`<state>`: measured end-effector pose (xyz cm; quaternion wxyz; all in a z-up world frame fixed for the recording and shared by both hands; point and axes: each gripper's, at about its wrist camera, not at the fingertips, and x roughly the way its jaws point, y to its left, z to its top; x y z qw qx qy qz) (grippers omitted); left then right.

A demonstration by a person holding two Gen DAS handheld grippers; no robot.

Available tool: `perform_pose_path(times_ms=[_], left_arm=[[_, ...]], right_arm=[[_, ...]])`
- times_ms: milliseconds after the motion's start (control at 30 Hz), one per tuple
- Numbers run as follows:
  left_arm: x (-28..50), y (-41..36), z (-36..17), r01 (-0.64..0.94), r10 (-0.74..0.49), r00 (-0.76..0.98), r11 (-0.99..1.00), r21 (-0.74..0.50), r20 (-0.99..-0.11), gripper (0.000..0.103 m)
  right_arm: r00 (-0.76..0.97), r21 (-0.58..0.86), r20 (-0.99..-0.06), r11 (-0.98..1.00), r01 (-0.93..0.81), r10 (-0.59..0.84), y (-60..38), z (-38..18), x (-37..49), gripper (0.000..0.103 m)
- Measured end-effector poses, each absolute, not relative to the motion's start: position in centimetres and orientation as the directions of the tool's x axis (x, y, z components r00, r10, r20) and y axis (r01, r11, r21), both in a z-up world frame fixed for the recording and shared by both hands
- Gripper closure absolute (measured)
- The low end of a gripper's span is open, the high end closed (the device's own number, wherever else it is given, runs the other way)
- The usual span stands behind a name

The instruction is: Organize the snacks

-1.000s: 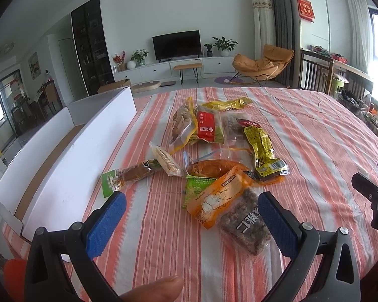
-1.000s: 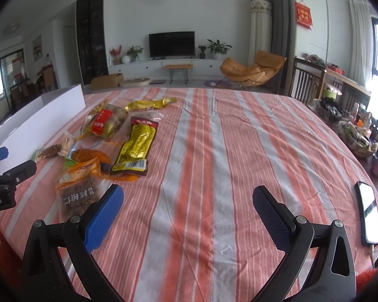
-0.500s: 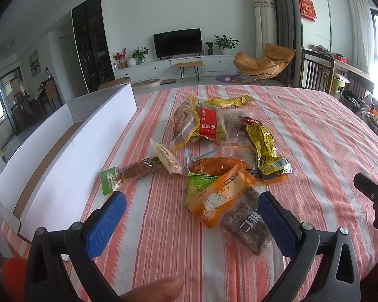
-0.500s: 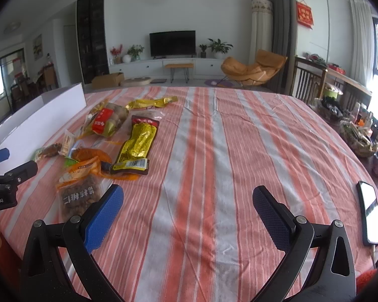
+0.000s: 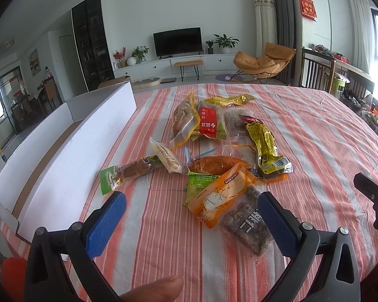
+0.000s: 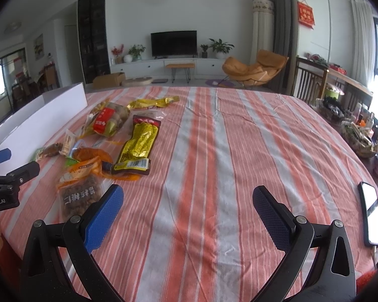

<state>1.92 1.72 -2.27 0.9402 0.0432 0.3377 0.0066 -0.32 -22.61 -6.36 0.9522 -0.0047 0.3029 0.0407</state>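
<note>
Several snack packets lie in a loose pile on the striped tablecloth (image 5: pixel 315 136). Nearest my left gripper (image 5: pixel 191 201) are an orange packet (image 5: pixel 220 196) and a clear bag of brown nuts (image 5: pixel 249 224). Further back lie a yellow packet (image 5: pixel 264 146), a red-labelled bag (image 5: pixel 209 123) and a sausage stick (image 5: pixel 128 173). The left gripper is open and empty, just short of the pile. My right gripper (image 6: pixel 187 197) is open and empty over bare cloth, right of the nut bag (image 6: pixel 78 197) and yellow packet (image 6: pixel 138 146).
A long white cardboard box (image 5: pixel 70 148) lies open along the table's left side; it also shows in the right wrist view (image 6: pixel 37 118). A phone (image 6: pixel 370 211) lies near the table's right edge. Chairs and cluttered baskets (image 6: pixel 357 136) stand beyond the right edge.
My left gripper has edged slightly forward toward the pile. The right gripper has barely moved. Both stay open.
</note>
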Motion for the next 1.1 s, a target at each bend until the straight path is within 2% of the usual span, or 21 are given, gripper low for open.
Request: perform_pose_path(times_ms=[1100], left_arm=[[2.3,2.0,-3.6,0.014,0.054,0.754,0.995,0.098,-0.655,0.000]], right_arm=[[0.811,0.013,-0.578,0.995,-0.095,0.085,-22.5,-6.7,-0.1,0.000]])
